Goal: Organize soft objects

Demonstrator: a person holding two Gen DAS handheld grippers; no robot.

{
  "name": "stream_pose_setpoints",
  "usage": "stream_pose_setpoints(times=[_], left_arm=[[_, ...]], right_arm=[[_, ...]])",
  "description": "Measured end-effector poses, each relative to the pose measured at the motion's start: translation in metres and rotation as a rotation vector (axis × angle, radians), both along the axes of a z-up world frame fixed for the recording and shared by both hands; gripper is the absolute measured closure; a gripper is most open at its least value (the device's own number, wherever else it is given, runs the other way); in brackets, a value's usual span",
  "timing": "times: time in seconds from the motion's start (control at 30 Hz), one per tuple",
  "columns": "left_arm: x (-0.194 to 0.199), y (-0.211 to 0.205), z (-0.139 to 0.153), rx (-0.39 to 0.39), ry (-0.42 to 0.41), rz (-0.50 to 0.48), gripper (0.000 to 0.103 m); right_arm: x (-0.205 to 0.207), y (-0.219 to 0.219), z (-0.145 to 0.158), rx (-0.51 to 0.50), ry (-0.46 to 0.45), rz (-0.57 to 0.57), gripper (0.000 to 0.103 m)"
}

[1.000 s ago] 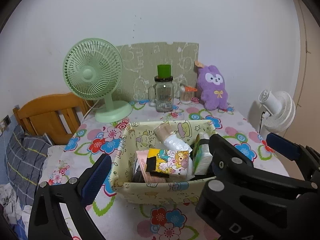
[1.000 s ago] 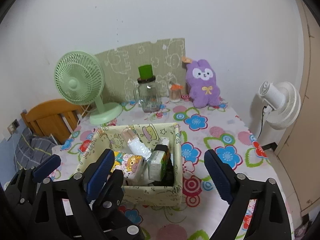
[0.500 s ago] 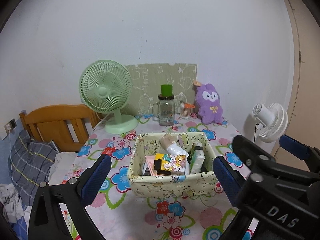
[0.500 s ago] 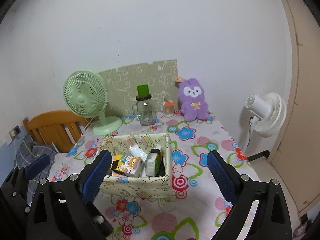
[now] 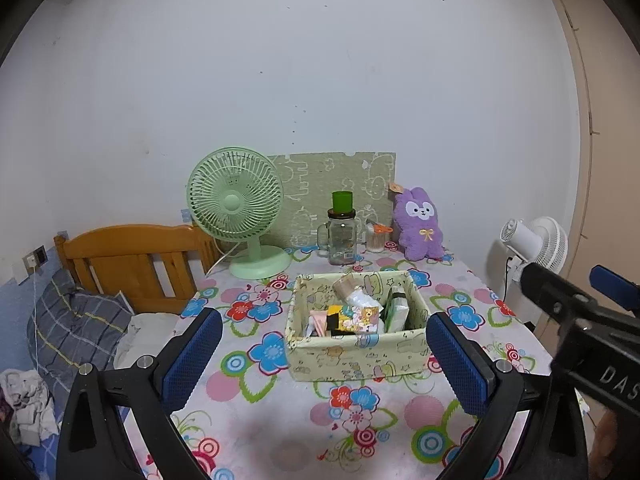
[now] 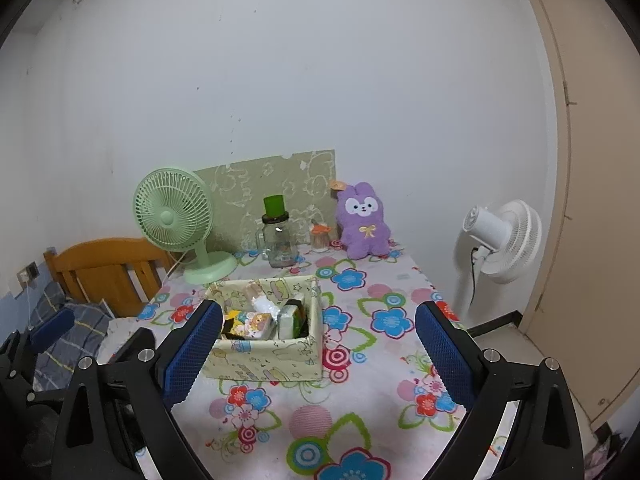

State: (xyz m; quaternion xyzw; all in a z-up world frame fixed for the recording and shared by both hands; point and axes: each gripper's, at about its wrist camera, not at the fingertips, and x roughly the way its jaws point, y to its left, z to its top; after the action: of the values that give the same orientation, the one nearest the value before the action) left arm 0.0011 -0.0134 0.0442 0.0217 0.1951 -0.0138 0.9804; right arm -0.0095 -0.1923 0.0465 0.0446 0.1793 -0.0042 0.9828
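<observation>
A pale green fabric basket stands mid-table and holds several soft packs, among them a cartoon-print tissue pack and a green-and-white pack. A purple plush bunny sits upright at the table's back. My left gripper is open and empty, well back from the basket. My right gripper is open and empty, also back from it; it shows at the right of the left wrist view.
A green desk fan, a glass jar with green lid and a small cup stand at the back. A wooden headboard and bed are left of the table; a white floor fan stands right.
Both grippers have pulled back and up from the basket, so it looks smaller and farther. Both stay open and empty.
</observation>
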Motion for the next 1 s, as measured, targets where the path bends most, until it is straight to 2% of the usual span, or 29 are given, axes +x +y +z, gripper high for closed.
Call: stream_pose_setpoints(times=[0.17, 0.4, 1.0], left_arm=[[-0.012, 0.010, 0.003, -0.027, -0.002, -0.006, 0.000], [-0.025, 0.012, 0.005, -0.023, -0.024, 0.004, 0.000], [-0.034, 0.018, 0.008, -0.041, -0.036, 0.025, 0.000]], right_arm=[[-0.015, -0.002, 0.002, -0.025, -0.014, -0.017, 0.004], [-0.026, -0.002, 0.002, -0.018, -0.024, -0.017, 0.004], [-0.029, 0.001, 0.001, -0.027, -0.025, -0.001, 0.003]])
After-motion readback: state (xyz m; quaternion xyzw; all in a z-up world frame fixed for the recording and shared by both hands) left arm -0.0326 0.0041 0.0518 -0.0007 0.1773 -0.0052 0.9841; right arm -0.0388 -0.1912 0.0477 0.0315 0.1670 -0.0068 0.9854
